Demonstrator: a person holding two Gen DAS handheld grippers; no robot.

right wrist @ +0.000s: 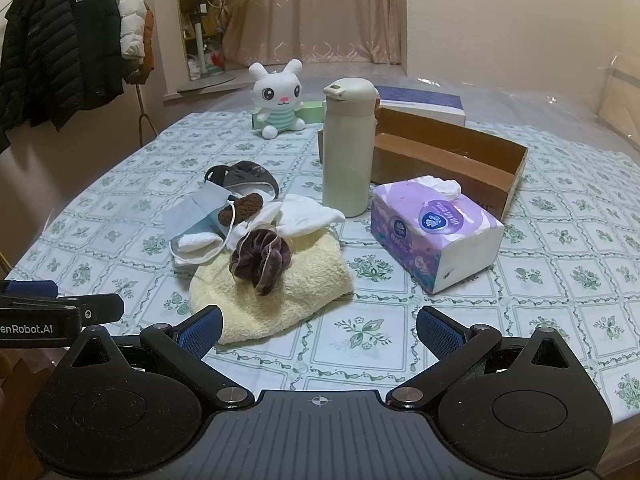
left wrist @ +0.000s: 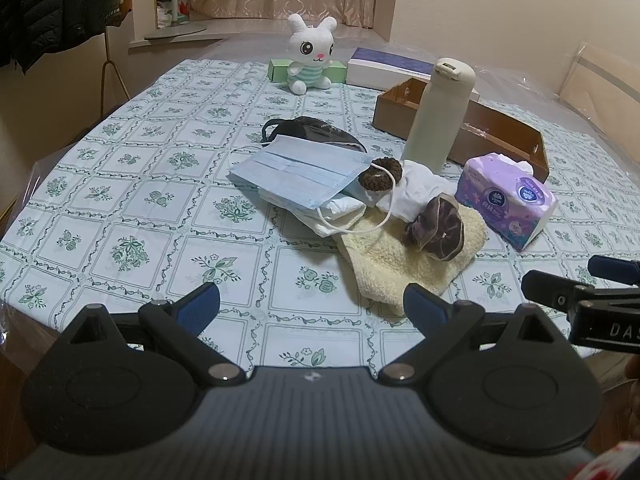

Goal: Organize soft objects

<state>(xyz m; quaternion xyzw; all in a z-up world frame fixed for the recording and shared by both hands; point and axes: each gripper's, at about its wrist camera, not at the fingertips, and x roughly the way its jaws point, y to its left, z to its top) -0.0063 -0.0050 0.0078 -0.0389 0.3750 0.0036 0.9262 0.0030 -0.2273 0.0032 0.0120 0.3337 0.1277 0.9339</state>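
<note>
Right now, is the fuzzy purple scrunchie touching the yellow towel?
Touching. The right wrist view shows the purple scrunchie lying right on top of the yellow towel, with no gap under it. The left wrist view shows the same.

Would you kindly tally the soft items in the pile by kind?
Face masks: 2, pale blue pleated mask, dark grey fabric mask
Scrunchies: 2, brown knitted scrunchie, purple velvet scrunchie
Towels: 1, cream fluffy towel
White folded cloths: 2
Total: 7

The table (right wrist: pixel 120 216) holds a towel (right wrist: pixel 280 296), tissue pack (right wrist: pixel 432 236), bottle (right wrist: pixel 347 152) and cardboard box (right wrist: pixel 452 156).
</note>
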